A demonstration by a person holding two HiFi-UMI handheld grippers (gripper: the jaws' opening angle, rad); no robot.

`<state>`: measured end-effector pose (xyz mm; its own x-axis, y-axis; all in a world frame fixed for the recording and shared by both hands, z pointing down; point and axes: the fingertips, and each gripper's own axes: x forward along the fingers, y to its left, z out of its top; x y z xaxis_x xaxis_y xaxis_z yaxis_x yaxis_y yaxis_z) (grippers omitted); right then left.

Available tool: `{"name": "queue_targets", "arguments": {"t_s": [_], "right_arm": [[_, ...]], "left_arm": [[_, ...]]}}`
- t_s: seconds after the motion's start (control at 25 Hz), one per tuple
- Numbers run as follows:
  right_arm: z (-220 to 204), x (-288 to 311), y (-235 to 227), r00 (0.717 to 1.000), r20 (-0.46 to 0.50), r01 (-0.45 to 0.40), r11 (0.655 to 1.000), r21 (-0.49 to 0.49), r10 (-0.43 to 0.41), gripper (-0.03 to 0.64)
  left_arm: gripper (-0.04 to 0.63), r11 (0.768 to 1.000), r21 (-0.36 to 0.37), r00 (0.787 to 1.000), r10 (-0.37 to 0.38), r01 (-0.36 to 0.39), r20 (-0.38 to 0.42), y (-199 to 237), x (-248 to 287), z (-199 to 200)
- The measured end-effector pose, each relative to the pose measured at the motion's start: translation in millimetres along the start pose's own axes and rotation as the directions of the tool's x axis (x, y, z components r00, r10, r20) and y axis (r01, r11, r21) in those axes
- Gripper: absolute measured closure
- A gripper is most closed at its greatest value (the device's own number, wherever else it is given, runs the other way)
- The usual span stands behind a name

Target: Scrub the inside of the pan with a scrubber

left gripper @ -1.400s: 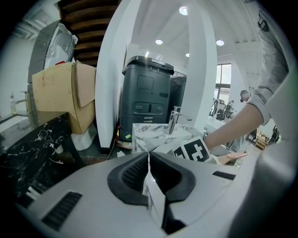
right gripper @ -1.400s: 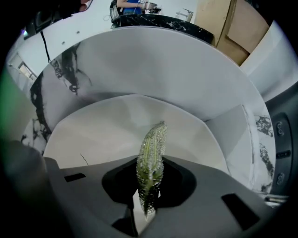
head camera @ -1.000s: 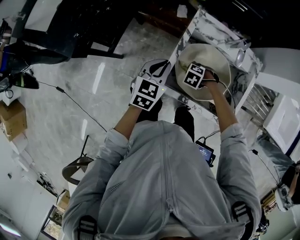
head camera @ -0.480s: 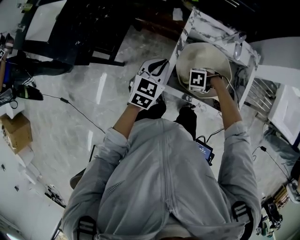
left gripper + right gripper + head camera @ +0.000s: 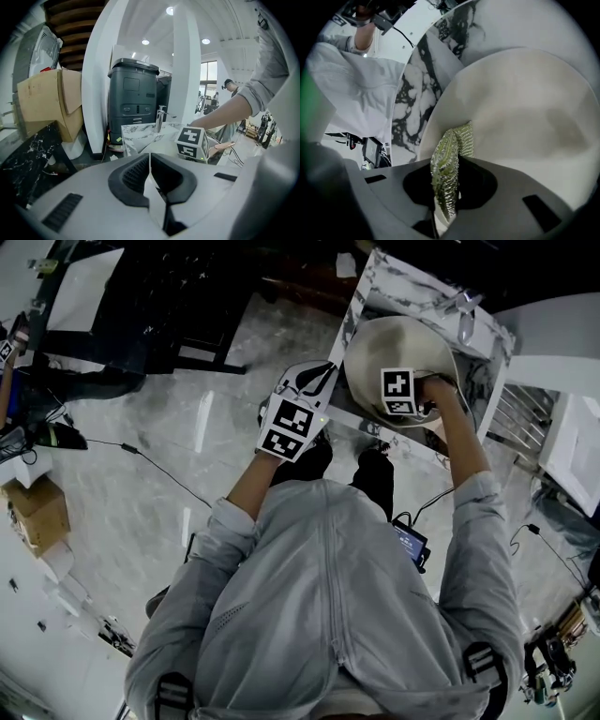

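Right tool (image 5: 446,194) grips the scrubber (image 5: 457,140) against the inside of the pan (image 5: 525,108) on the tabletop (image 5: 410,115); it has shifted slightly sideways since a second ago; scrubbing judged under way; left tool (image 5: 151,187) clamps the pan's edge.

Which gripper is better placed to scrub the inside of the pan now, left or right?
Right gripper: its jaws are shut on the scrubber, pressed inside the pan. The left gripper seems to pinch the rim, steadying it.

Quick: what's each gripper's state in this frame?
Left gripper: tongs shut on a thin pale edge, apparently the pan.
Right gripper: tongs shut on the scrubber.
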<state>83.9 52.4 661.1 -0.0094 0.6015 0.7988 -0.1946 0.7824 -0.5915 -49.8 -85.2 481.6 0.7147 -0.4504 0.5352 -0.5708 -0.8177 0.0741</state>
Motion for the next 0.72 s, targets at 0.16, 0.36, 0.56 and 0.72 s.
{"name": "queue_targets", "arguments": {"t_s": [0.16, 0.36, 0.56, 0.72], "right_arm": [[-18.8, -1.0, -3.1, 0.999, -0.021, -0.032, 0.998, 0.057, 0.033, 0.535], [-48.3, -0.6, -12.1, 0.996, -0.087, 0.021, 0.997, 0.077, -0.015, 0.537], [-72.0, -6.3, -30.1, 0.988, -0.13, 0.098, 0.991, 0.087, -0.086, 0.537], [-88.4, -6.5, -50.1, 0.973, -0.155, 0.179, 0.982, 0.057, -0.168, 0.537]], "left_arm": [[0.565, 1.0, -0.008, 1.0, 0.005, -0.005, -0.014, -5.0, 4.2, -3.7], [0.566, 1.0, -0.014, 1.0, 0.006, -0.006, -0.022, -11.9, 13.6, 2.0], [0.566, 1.0, -0.03, 1.0, 0.002, -0.003, -0.024, -21.8, 30.3, 15.7], [0.566, 0.999, -0.048, 1.0, 0.008, -0.009, -0.024, -31.0, 43.3, 22.3]]}}
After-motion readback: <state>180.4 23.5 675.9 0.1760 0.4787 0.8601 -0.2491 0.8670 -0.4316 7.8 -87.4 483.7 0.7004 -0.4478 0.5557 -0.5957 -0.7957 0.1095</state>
